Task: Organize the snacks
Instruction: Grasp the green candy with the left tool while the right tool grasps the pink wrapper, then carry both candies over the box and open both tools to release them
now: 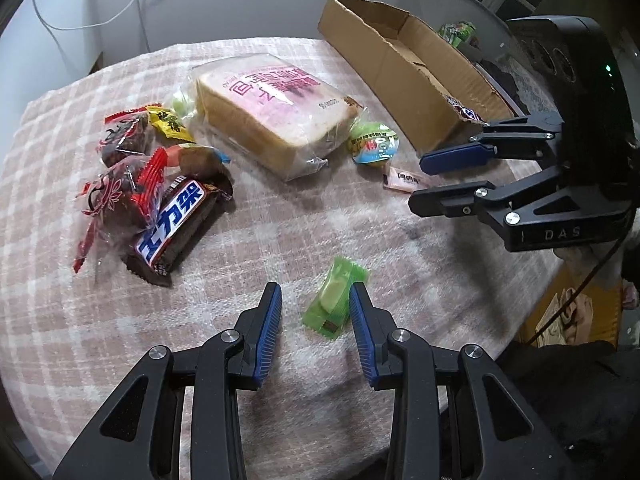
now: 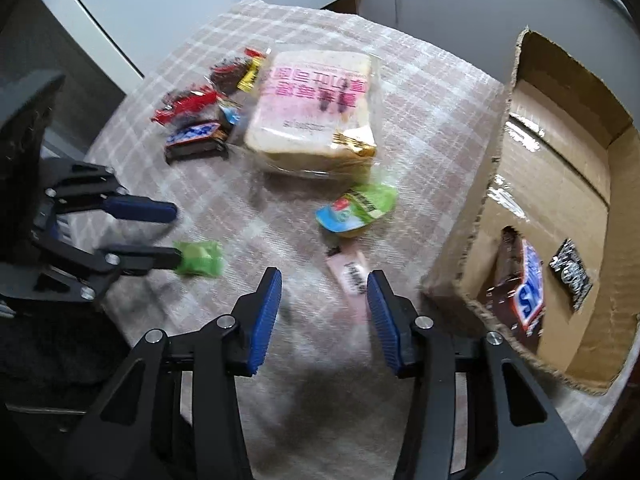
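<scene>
My left gripper [image 1: 315, 296] is open above the checked cloth, with a small green candy packet [image 1: 335, 301] lying between its fingers, close to the right one. It also shows in the right wrist view [image 2: 200, 258]. My right gripper [image 2: 323, 282] is open and empty over the cloth, with a pink sachet [image 2: 352, 276] just inside its right finger. It shows in the left wrist view [image 1: 416, 182] too. The cardboard box [image 2: 568, 208] holds a Snickers bar [image 2: 524, 288] and a small black packet [image 2: 571, 270].
A bagged bread loaf [image 1: 272, 112] lies mid-table, with a round green-lidded jelly cup [image 1: 374, 142] beside it. A pile of red-wrapped snacks [image 1: 120, 168], a yellow candy [image 1: 170, 124] and a Snickers bar [image 1: 176, 224] lies at the left. The table edge runs along the right.
</scene>
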The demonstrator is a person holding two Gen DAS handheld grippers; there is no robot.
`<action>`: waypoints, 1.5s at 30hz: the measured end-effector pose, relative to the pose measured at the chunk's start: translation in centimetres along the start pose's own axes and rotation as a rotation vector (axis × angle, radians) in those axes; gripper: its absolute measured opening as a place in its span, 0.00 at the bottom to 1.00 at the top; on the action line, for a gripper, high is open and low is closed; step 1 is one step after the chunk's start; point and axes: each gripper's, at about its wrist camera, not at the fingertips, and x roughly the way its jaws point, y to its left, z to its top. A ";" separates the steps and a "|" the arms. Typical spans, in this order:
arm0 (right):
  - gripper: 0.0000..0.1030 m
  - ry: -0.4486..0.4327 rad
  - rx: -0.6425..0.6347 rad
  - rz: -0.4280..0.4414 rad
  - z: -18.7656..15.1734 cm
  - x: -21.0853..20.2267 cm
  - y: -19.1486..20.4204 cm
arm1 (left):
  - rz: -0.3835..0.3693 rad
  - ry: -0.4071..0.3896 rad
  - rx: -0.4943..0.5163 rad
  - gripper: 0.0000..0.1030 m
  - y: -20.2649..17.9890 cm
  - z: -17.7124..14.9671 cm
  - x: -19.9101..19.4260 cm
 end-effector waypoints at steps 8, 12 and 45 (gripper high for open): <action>0.45 -0.037 0.025 -0.136 0.2 1.1 0.5 | -0.015 -0.004 0.025 0.33 -0.2 -0.2 0.6; 0.45 -0.017 0.023 -0.147 0.4 2.4 0.6 | -0.030 0.003 0.055 0.33 -0.6 0.0 1.0; 0.06 0.010 0.199 -0.041 0.0 0.5 -3.3 | -0.032 -0.064 -0.010 0.18 1.9 -0.2 -0.7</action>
